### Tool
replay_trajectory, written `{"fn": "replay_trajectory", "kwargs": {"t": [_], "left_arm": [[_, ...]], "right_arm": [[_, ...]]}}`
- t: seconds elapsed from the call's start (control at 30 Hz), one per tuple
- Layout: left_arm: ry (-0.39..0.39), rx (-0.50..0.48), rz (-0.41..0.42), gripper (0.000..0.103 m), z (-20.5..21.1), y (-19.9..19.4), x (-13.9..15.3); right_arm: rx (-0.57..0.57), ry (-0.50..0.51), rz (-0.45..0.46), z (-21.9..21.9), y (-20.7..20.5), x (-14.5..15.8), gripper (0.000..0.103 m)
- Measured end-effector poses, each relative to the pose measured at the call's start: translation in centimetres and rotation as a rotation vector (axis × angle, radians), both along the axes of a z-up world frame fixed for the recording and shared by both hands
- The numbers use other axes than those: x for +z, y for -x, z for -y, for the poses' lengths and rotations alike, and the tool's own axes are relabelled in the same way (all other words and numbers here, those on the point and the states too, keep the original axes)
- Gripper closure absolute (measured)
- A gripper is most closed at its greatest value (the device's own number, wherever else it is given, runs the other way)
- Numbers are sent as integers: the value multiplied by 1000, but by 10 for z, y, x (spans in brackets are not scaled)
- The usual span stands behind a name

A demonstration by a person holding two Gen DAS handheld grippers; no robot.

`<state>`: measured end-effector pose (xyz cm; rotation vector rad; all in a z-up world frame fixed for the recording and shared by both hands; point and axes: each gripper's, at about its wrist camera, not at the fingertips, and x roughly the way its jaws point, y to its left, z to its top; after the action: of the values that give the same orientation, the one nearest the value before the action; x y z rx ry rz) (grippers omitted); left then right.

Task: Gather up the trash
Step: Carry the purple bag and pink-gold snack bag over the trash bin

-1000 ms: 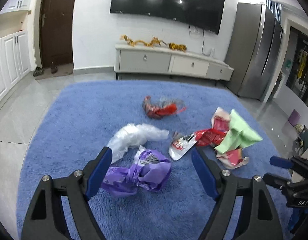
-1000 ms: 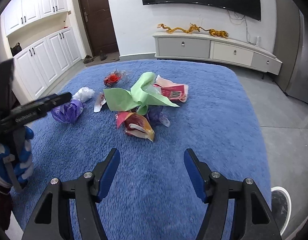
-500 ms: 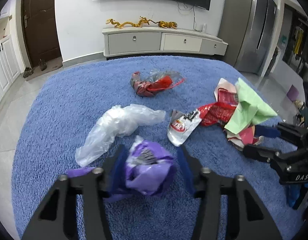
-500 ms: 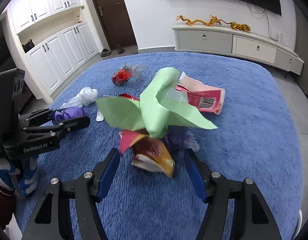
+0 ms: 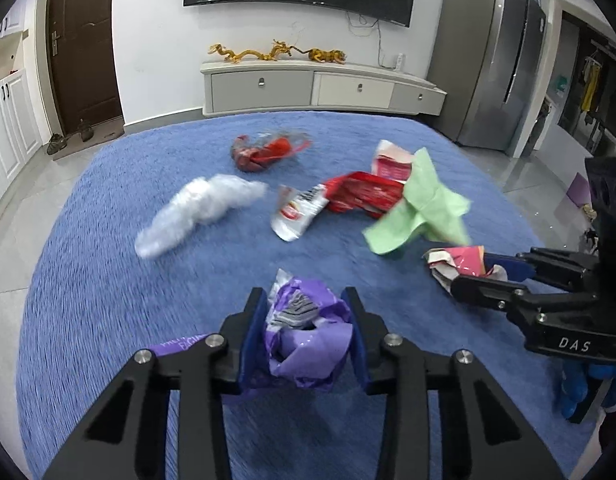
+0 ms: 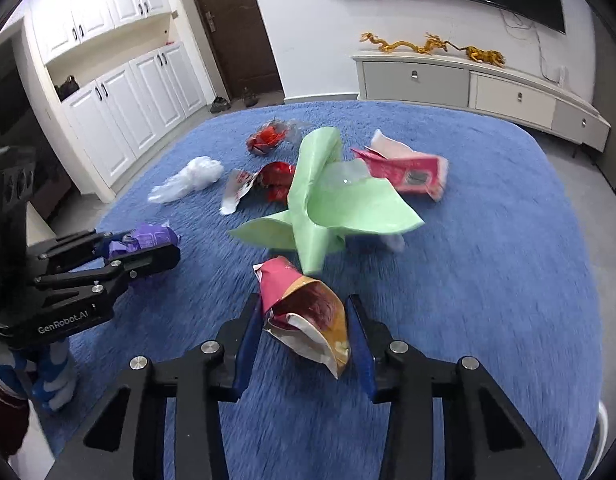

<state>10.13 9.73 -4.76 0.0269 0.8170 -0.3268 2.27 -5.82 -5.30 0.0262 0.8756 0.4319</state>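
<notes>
Blue shag rug (image 5: pixel 107 280), bare pile toward its near edge. Left gripper (image 5: pixel 308 332), marked "GenRobot.AI", closing on a crumpled purple wrapper (image 5: pixel 303 336); right gripper (image 6: pixel 305 330), marked "DAS", closing on a pink-and-brown foil packet (image 6: pixel 303 312), just nearer than the folded green paper (image 6: pixel 332 208).

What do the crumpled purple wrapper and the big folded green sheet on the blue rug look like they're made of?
Crumpled purple wrapper: probably thin plastic film, slightly glossy; it holds sharp crinkles and catches light.
Big folded green sheet: looks like matte paper or thin card; it stands in stiff, smooth folds without shine, though a coated plastic sheet can't be excluded.
</notes>
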Motion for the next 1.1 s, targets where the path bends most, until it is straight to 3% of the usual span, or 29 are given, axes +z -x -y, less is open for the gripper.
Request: {"fn": "replay_trajectory", "kwargs": {"t": [0.43,0.83,1.1], "left_arm": [[64,-33,87,68,36,73,44],[102,-60,145,68,65,126,69],[160,-79,163,68,63,137,75]], "right_arm": [[-110,-38,79,44,90,49,65],[-197,-28,145,58,148,82,65],[-249,-26,154,62,166,95,65]]}}
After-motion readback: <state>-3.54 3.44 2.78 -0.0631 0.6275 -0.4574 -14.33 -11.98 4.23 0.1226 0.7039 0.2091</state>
